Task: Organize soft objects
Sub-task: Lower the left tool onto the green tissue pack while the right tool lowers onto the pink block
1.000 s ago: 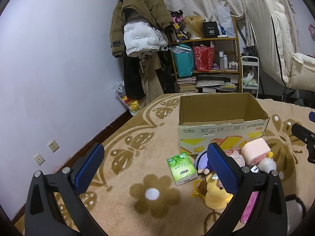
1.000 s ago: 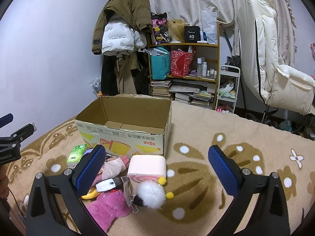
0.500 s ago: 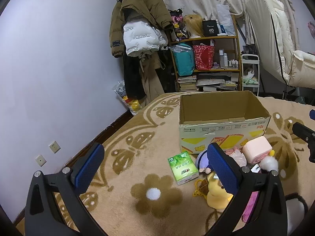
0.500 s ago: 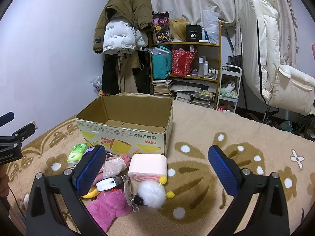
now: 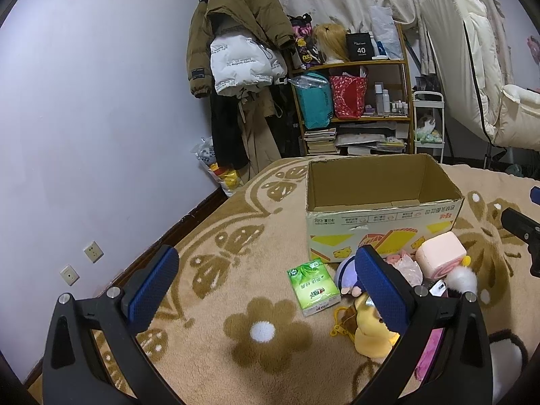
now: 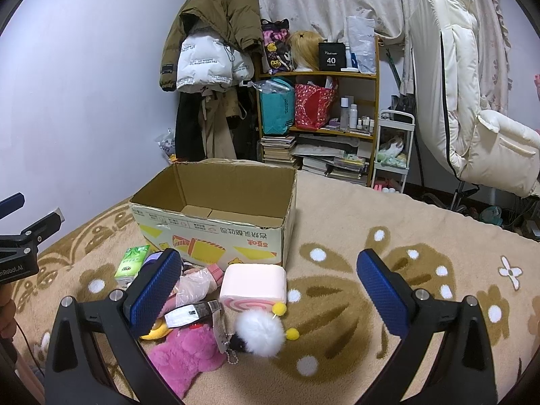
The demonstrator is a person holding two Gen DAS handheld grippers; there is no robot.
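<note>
An open cardboard box (image 5: pixel 381 222) (image 6: pixel 216 233) stands empty on the tan carpet. In front of it lies a pile of soft things: a pink roll cushion (image 6: pixel 253 283) (image 5: pixel 440 259), a white pompom (image 6: pixel 260 334), a pink plush (image 6: pixel 184 357), a yellow plush (image 5: pixel 371 334), a purple plush (image 5: pixel 347 278) and a green tissue pack (image 5: pixel 313 287) (image 6: pixel 131 265). My left gripper (image 5: pixel 266 293) is open and empty, above the carpet left of the pile. My right gripper (image 6: pixel 270 297) is open and empty, over the pile's right side.
A wooden shelf (image 6: pixel 317 128) with bags and books, hanging coats (image 5: pixel 236 54) and a white chair (image 6: pixel 472 118) stand behind the box. The wall (image 5: pixel 84 135) with sockets runs along the left. The carpet (image 6: pixel 422 236) stretches to the right of the box.
Both views have shifted very slightly; the grippers stay open and nothing in the pile has moved.
</note>
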